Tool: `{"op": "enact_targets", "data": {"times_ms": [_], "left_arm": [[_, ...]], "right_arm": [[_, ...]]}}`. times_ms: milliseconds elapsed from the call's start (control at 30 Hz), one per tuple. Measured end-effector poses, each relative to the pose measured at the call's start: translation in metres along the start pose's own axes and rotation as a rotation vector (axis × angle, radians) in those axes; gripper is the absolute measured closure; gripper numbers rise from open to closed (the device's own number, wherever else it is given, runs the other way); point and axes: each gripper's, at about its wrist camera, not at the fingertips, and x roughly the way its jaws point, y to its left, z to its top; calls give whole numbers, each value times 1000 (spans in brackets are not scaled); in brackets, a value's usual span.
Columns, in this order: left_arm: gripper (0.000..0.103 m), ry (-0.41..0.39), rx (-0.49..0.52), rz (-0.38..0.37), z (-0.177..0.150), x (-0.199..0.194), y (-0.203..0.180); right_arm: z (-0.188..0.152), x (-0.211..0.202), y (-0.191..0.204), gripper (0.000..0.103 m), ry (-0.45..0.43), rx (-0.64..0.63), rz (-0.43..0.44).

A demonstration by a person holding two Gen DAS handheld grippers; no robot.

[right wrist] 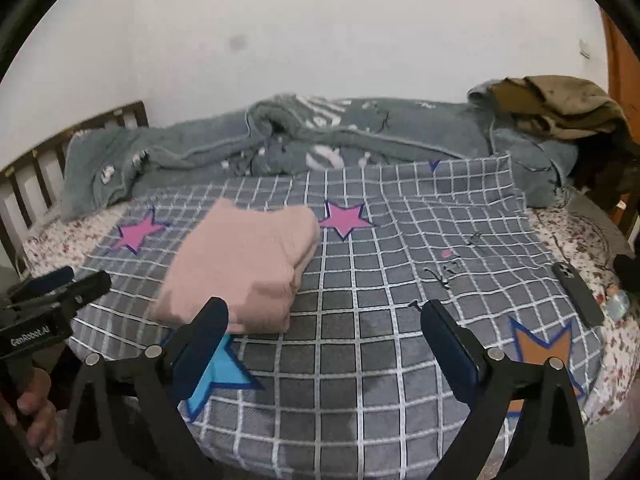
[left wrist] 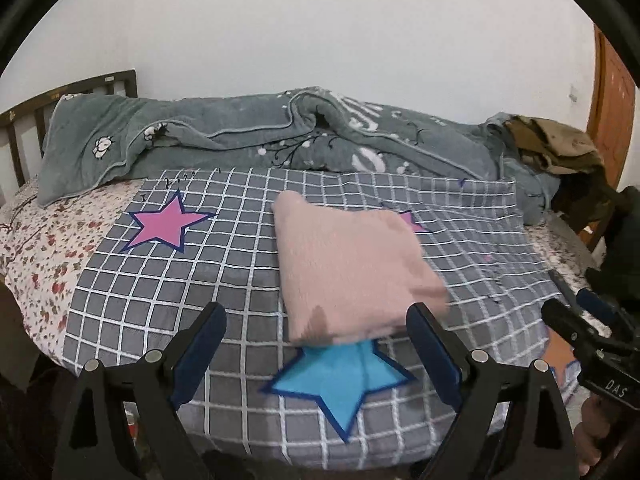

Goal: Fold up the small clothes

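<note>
- While both grippers hang above the near edge of the bed, the left gripper (left wrist: 316, 320) has its jaws spread wide and grips nothing; its right fingertip (left wrist: 420, 316) sits just at the near right corner of the pink garment (left wrist: 352, 268), though whether they touch I cannot tell
- The right gripper (right wrist: 324, 320) is likewise spread wide and bare, over the grid cloth (right wrist: 400, 260) to the right of the garment (right wrist: 240, 264); its left fingertip (right wrist: 212, 316) overlaps the garment's near edge in that view
- Each gripper shows at the margin of the other's view, the right one (left wrist: 576, 320) low on the right and the left one (right wrist: 60, 292) low on the left
- The garment lies folded into a thick, roughly square bundle on the cloth (left wrist: 200, 264), its near edge covering the top of a blue star (left wrist: 340, 380)
- A pink star (left wrist: 164, 224) lies to the garment's far left, another (right wrist: 346, 218) just beside its far right corner, and an orange star (right wrist: 544, 344) near the cloth's right edge
- A phone (right wrist: 576, 292) lies on the cloth's right margin
- A floral sheet (left wrist: 36, 248) shows beneath the cloth
- A grey blanket (left wrist: 240, 136) lies bunched along the wall, with brown clothes (right wrist: 560, 108) heaped at its right end
- A slatted headboard (left wrist: 24, 120) stands at the left
</note>
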Motion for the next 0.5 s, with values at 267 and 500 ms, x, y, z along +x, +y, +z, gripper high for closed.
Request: {"op": "enact_targets", "data": {"times_ms": [267,500], "left_arm": [[11,-31,27,0,-4,-43,-16],[11,-55,47,-5,-2,-60,-26]], "right_arm": [[-6,-41,-3,4,2,15,-2],[-9,-56,-5,4,-8,16,-21]]}}
